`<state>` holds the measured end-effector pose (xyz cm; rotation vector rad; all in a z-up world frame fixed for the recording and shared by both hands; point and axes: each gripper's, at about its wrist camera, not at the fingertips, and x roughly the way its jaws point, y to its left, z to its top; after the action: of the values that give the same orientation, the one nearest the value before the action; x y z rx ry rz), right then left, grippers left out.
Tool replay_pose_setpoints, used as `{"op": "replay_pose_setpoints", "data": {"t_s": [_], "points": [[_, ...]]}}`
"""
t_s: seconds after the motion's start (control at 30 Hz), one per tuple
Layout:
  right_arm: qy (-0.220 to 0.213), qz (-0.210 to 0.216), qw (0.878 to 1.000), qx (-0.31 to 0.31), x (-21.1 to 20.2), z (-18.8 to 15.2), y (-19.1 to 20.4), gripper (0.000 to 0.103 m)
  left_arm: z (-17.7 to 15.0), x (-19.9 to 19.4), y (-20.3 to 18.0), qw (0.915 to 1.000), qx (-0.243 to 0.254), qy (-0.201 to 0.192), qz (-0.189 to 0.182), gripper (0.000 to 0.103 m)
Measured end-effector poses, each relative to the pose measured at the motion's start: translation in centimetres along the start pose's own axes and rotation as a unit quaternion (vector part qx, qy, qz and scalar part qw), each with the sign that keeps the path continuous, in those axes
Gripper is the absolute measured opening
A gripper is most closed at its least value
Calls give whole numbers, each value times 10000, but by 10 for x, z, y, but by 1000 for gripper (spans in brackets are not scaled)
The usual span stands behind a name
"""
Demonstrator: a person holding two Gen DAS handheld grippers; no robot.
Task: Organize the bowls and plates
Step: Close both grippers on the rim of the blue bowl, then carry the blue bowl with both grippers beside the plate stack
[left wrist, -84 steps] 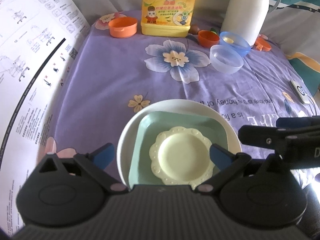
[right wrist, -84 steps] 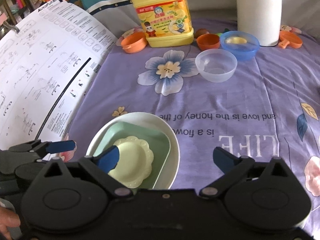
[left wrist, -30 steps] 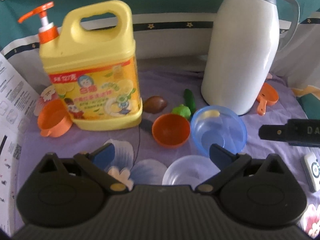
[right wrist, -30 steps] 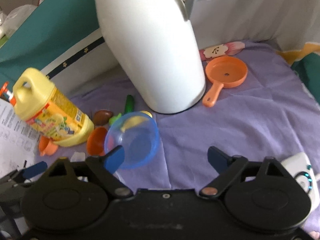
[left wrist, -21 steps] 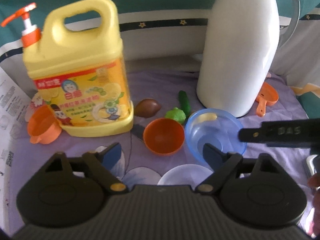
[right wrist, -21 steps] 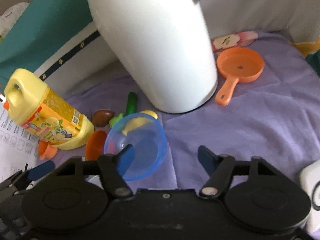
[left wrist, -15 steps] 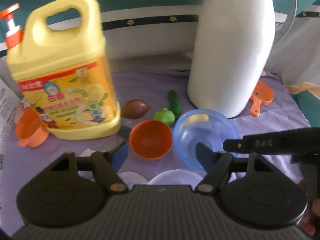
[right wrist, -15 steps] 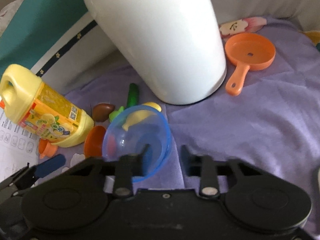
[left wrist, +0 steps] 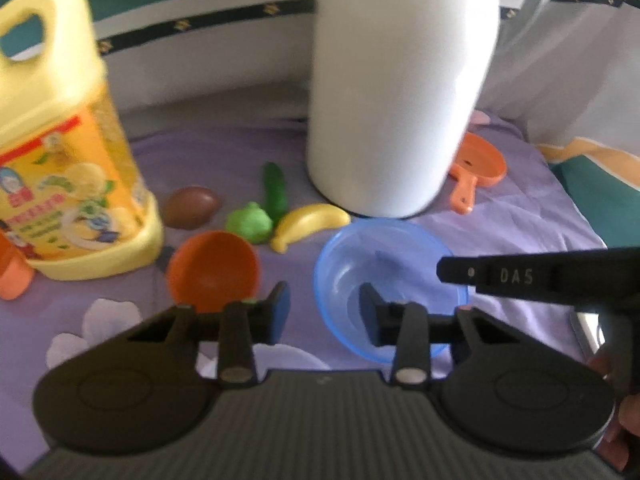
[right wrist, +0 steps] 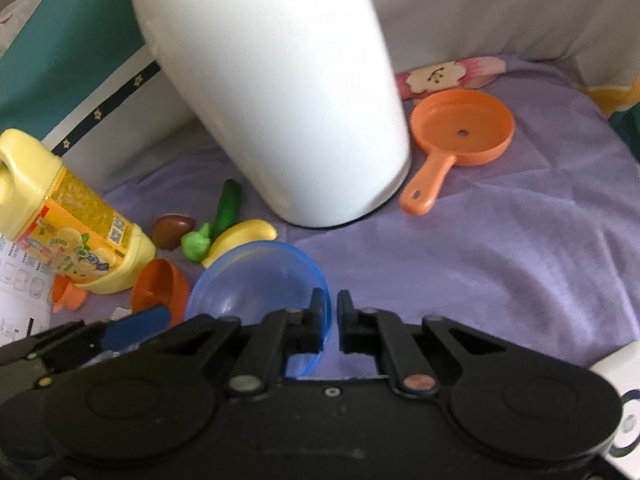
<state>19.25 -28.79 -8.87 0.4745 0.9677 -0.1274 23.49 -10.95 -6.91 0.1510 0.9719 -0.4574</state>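
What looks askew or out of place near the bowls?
The orange bowl leans tipped up on its side beside the blue bowl, whose near rim the right gripper pinches. Nothing looks spilled or broken.

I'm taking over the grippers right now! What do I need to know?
Right gripper: shut on the blue bowl's near rim.
Left gripper: closing; its right finger is inside the same bowl, its left finger outside, with the wall between them, not pinched yet.
Orange bowl sits just left of the blue one, by the soap jug.
Done: blue bowl gripped.
Left: lift it and stack the bowls. The plates are out of view.
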Motion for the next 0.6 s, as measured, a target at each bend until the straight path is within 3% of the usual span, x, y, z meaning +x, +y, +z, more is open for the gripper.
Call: {"op": "replay_pose_setpoints", "data": {"t_s": [0.1,0.17,0.27,0.6], "points": [[-16,-38,10000,31,-2,0,-8,7,0,6,-9,9999,100,85,-43,31],[4,-37,10000,82,-1,0,-12,7,0,10,-14,9997,157,170,-96,16],[49,-7,9998,180,-1,-2,-18,7,-3,13,-20,9995,217,211,-40,10],[-115,230,9991,345,-49,-27,-18,7,-17,-26,-32,9993,311,192,-15,10]]}}
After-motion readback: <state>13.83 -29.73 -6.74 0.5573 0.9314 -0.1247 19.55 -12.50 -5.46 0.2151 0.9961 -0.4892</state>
